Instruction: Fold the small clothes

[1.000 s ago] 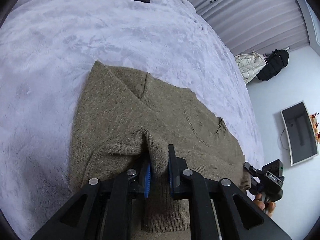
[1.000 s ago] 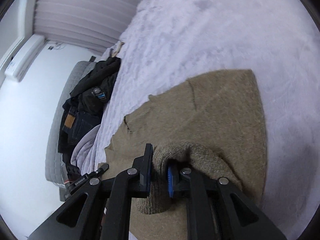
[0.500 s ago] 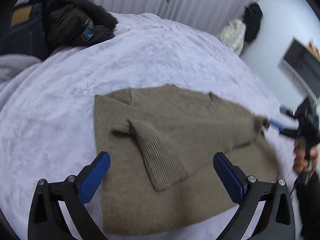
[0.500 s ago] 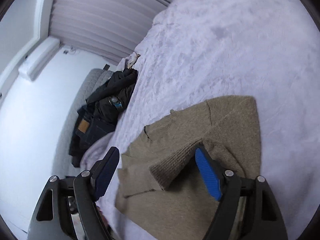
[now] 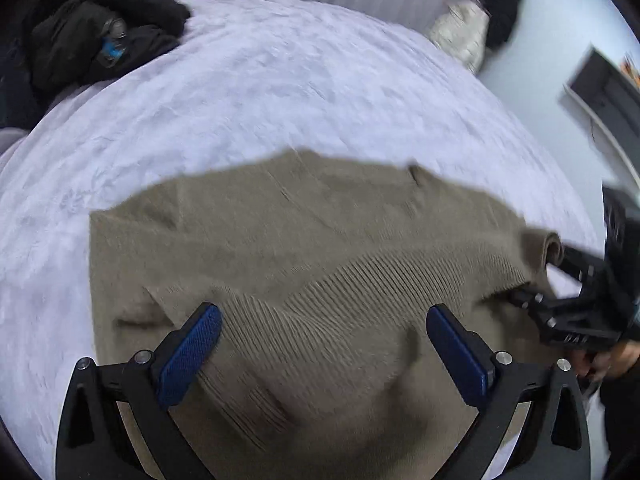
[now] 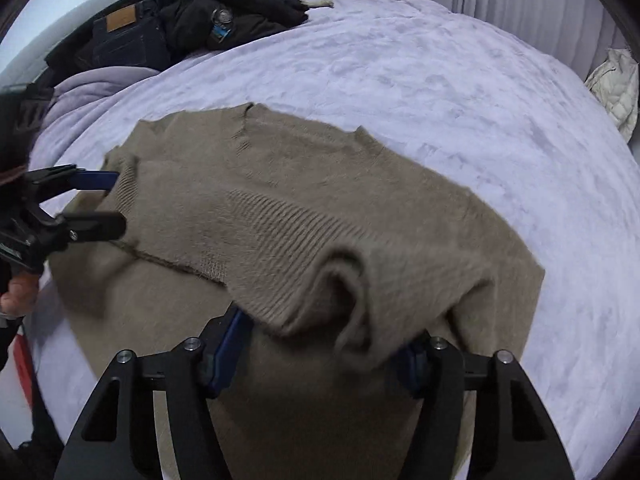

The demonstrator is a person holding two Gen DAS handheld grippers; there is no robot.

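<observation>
An olive-brown knitted sweater [image 5: 304,240] lies spread on the lilac bed cover [image 5: 280,92], with both ribbed sleeves folded across its body. My left gripper [image 5: 322,340] hangs just above its lower part, jaws wide open and nothing gripped. In the right wrist view the sweater [image 6: 320,184] fills the middle. My right gripper [image 6: 326,332] has its jaws closing, and a bunched sleeve cuff [image 6: 344,292] sits between them and drapes over the tips. Each gripper shows in the other's view: the right gripper [image 5: 544,280] at the sweater's right edge, the left gripper [image 6: 116,200] at its left edge.
A pile of dark clothes [image 6: 200,20] with jeans lies at the bed's far left corner. A white quilted jacket [image 6: 616,88] hangs off the far right side. A flat screen [image 5: 608,88] stands on the floor at right. Pleated curtains close off the back.
Both grippers let go of the sleeve folds they pinched and opened wide. Both rolled and pulled back toward the sweater's near edge. The sleeves now lie across the body.
</observation>
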